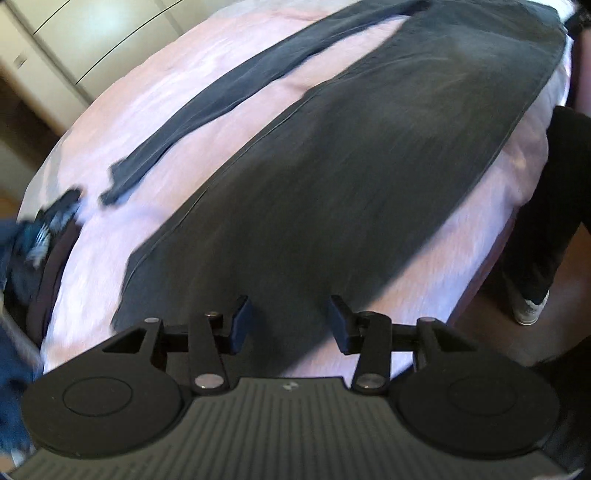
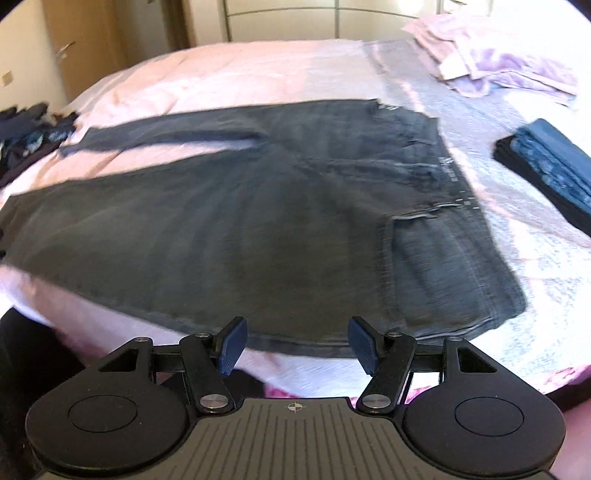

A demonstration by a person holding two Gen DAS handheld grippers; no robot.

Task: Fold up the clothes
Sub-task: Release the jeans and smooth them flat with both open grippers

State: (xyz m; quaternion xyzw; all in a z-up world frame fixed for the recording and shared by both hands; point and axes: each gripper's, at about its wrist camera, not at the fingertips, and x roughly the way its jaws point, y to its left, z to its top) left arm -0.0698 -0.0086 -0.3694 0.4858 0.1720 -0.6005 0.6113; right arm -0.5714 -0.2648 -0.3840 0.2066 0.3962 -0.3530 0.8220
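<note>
Beside jeans (image 2: 280, 206) — folded stack (image 2: 550, 168), towels (image 2: 509, 62)

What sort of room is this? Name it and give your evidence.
Most likely a bedroom: the jeans lie spread on a bed with a pink cover, wardrobe doors stand behind it, and folded clothes are stacked alongside.

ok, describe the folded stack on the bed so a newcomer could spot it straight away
Start at the pink bed and find the dark jeans spread flat across it. Past their waistband end sits a compact folded stack of dark blue clothes. Unlike the loose lilac heap beyond it, it is neatly squared with layered edges.
</note>
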